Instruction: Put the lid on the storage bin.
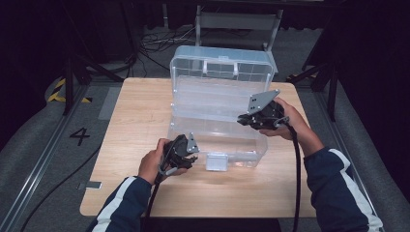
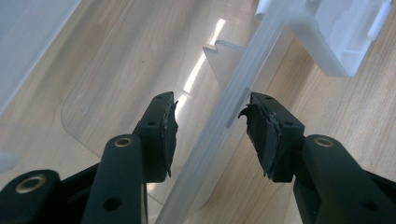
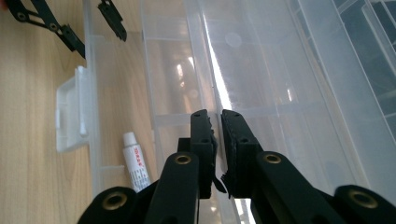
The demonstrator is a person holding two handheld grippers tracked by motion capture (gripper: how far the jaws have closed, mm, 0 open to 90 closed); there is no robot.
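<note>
On the desk (image 1: pixel 140 116) the clear organizer box (image 1: pixel 220 92) sits open at centre. Our right hand-held gripper (image 3: pixel 217 122), at three o'clock, pinches an inner divider wall; our left hand-held gripper (image 2: pixel 210 126), at seven, spreads wide astride the front wall. Inside lies a small white tube (image 3: pixel 136 161).

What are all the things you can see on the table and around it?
Storage box: one, clear plastic, lid up, middle of table.
Latch: one, whitish, on the box's front wall.
Small tube: one, white with red print, lying inside the box.
Table: one, light wood.
Cables: several, dark, on the floor behind the table.
Number 4: one, black, on the floor at left.
Left gripper: one, black, open astride the box's front wall.
Right gripper: one, black, jaws close together around a thin clear edge inside the box.
</note>
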